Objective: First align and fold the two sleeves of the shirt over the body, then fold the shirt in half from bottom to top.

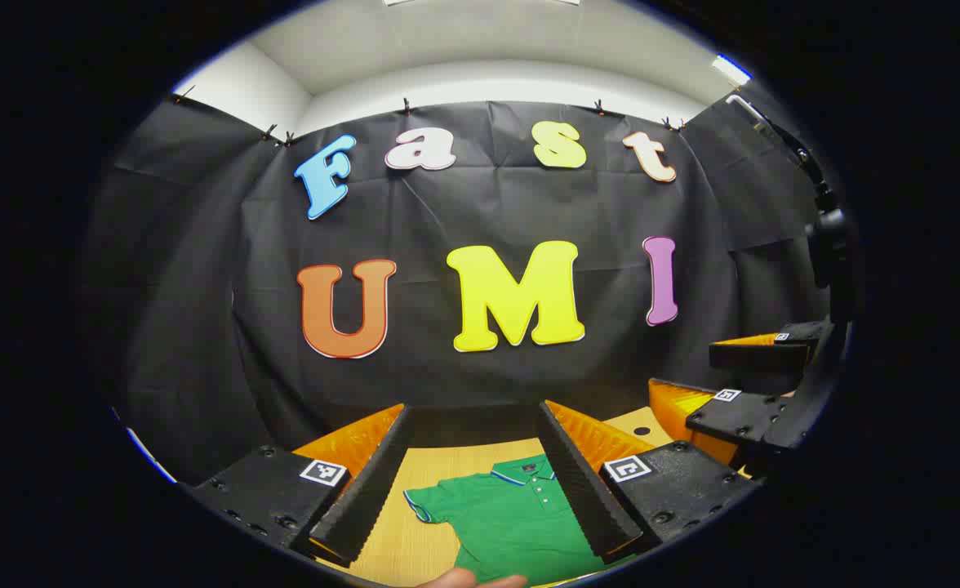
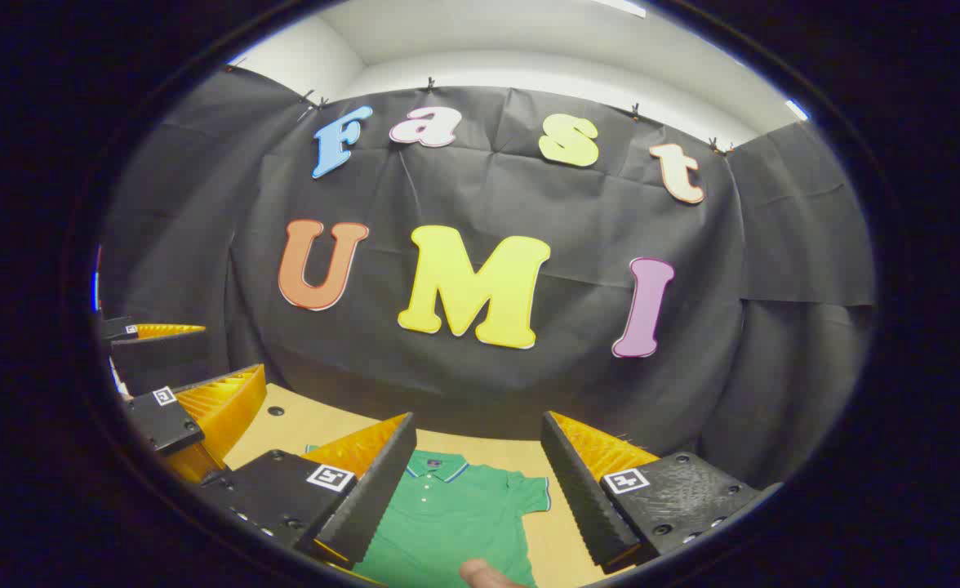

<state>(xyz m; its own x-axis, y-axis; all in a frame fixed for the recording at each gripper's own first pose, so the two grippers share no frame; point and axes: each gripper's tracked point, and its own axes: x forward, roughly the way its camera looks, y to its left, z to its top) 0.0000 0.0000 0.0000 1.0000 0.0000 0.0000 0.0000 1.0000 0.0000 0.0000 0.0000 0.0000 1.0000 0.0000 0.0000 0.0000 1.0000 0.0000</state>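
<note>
While both tools hang above the wooden table [image 1: 415, 531], the green polo shirt [image 1: 513, 514] lies flat on it, sleeves spread and collar toward the wall. Left gripper [image 1: 476, 474] and right gripper [image 2: 476, 482] are both spread wide, holding nothing.

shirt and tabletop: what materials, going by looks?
Shirt: looks like soft matte knit, polo-style; it lies flat with a ribbed, striped collar and a button placket. The fibre can't be told.
Table: pale wood or wood-look laminate with faint straight grain and a smooth low sheen; which of the two is unclear.
</note>
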